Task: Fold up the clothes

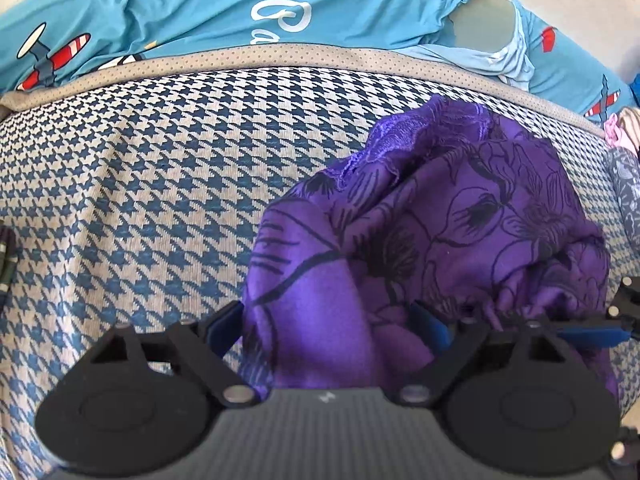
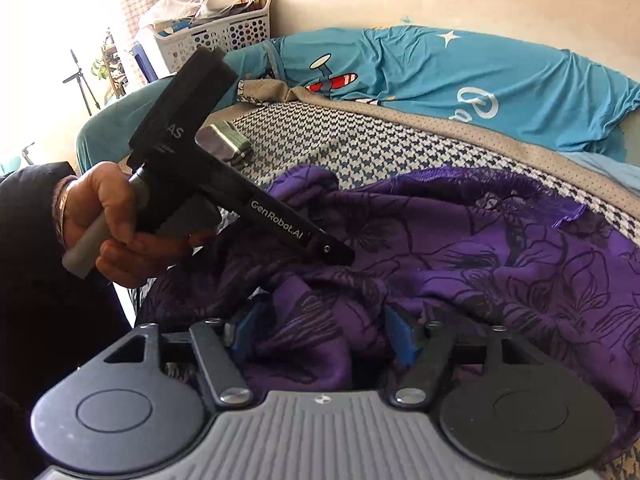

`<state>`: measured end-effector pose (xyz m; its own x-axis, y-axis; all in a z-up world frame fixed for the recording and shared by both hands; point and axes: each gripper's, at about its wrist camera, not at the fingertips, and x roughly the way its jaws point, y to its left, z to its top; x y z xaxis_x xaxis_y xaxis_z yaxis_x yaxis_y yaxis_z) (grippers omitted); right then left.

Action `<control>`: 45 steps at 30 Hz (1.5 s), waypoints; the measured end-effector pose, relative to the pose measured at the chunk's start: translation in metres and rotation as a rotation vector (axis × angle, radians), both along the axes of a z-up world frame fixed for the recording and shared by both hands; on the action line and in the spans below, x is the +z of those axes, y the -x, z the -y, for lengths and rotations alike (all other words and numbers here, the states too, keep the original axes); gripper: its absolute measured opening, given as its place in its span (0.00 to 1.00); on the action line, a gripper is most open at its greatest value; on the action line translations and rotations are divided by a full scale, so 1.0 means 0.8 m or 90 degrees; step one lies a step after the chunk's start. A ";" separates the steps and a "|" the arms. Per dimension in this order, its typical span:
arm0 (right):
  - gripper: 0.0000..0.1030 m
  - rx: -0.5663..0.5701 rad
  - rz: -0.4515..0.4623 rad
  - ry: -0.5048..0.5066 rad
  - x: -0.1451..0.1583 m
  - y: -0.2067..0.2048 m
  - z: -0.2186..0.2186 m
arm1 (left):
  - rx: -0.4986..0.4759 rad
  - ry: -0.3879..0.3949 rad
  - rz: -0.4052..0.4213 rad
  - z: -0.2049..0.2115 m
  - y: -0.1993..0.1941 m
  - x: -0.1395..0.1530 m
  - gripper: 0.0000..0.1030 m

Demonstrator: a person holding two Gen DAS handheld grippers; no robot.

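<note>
The purple floral-print garment [image 1: 460,220] lies bunched and rumpled on the houndstooth bed cover [image 1: 140,184], its lace-trimmed edge [image 1: 420,136] turned up toward the far side; nothing about it reads as a flat fold, only a heap with loose ridges.

The risk I see is in how much cloth sits between my fingers. Both tools are buried in thick, layered folds, so closing here would likely pinch several layers at once and lift a wad, not one edge. The fabric looks thin and slippery, so a shallow bite could also slide out as I pull. My two tools work close together; their tips could knock or drag the same fold in opposite ways.

My left gripper [image 1: 326,324] stands wide open, blue pads [image 1: 222,326] spread with purple cloth lying between them and against them; it clamps nothing. My right gripper [image 2: 320,332] is likewise spread, its blue pads [image 2: 396,338] flanking a hump of the same cloth without pinching it. From the right-hand camera I see my left hand [image 2: 108,224] around the other tool's handle, its nose dipped into the garment.

Beyond lie a turquoise aeroplane-print sheet [image 2: 460,68] and a white laundry basket [image 2: 216,36].
</note>
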<state>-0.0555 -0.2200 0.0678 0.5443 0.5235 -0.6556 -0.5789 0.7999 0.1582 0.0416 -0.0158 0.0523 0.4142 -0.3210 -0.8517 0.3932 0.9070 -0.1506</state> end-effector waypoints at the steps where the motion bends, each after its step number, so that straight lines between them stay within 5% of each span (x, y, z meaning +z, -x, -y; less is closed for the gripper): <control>1: 0.49 0.002 0.000 0.006 -0.002 0.002 -0.002 | 0.000 0.001 0.000 -0.002 0.003 0.000 0.86; 3: 0.31 0.006 -0.002 0.018 -0.006 0.006 -0.004 | 0.000 0.002 0.001 -0.005 0.008 -0.001 0.86; 5: 0.26 0.006 -0.005 0.031 -0.010 0.013 -0.005 | 0.002 0.009 0.005 -0.009 0.013 0.000 0.86; 11: 0.23 0.008 0.011 0.067 -0.016 0.046 -0.011 | 0.022 0.035 0.021 -0.011 0.036 0.000 0.87; 19: 0.24 -0.009 0.018 0.088 -0.026 0.084 -0.017 | 0.037 0.021 0.033 -0.014 0.077 -0.008 0.92; 30: 0.35 -0.068 0.039 -0.034 0.016 0.084 0.029 | 0.102 0.130 0.022 -0.064 0.069 0.033 0.94; 37: 0.42 -0.127 0.053 -0.058 0.035 0.061 0.049 | 0.115 0.132 0.002 -0.070 0.012 0.043 0.97; 45: 0.46 -0.250 0.023 -0.053 0.022 -0.009 0.076 | 0.102 0.167 -0.119 -0.058 -0.082 -0.001 0.97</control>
<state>-0.0482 -0.2811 0.0858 0.7357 0.3220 -0.5959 -0.2383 0.9466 0.2173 0.1069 0.0309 0.0513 0.3221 -0.4825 -0.8145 0.1935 0.8758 -0.4422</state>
